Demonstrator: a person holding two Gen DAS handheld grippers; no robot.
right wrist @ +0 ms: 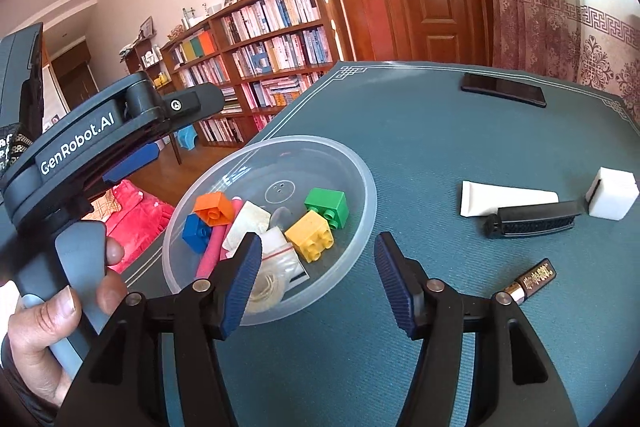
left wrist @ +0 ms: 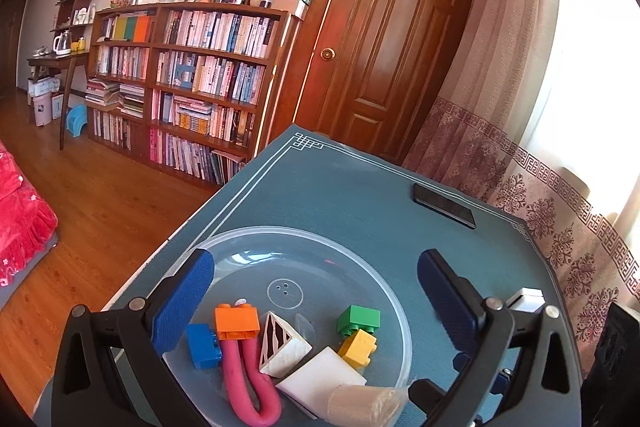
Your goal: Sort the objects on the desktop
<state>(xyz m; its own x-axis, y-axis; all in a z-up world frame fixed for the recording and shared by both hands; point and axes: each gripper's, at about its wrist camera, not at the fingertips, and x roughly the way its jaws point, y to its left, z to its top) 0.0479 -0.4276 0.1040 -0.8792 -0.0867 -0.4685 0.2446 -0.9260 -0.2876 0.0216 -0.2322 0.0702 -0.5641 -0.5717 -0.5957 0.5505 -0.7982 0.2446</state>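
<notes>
Blue-padded fingers (right wrist: 240, 279) of the right gripper (right wrist: 316, 279) stand spread wide and hold nothing, poised over the near rim of the clear bowl (right wrist: 360, 163) on the teal worktop (right wrist: 420, 131). Left gripper (left wrist: 316, 307) hovers over the bowl, equally spread and empty. Blocks, a pink tube and white pieces already sit inside. Loose items remain right: battery (right wrist: 534, 279), black clip (right wrist: 532, 219), white tube (right wrist: 504, 197). Best swing right and straddle the battery across its width.

My left gripper (left wrist: 316, 291) hangs w/ jaws spread wide, nothing btwn them. Right gripper (right wrist: 316, 279) same: wide, empty. Left hand (right wrist: 52, 331) wraps the handle.
</notes>
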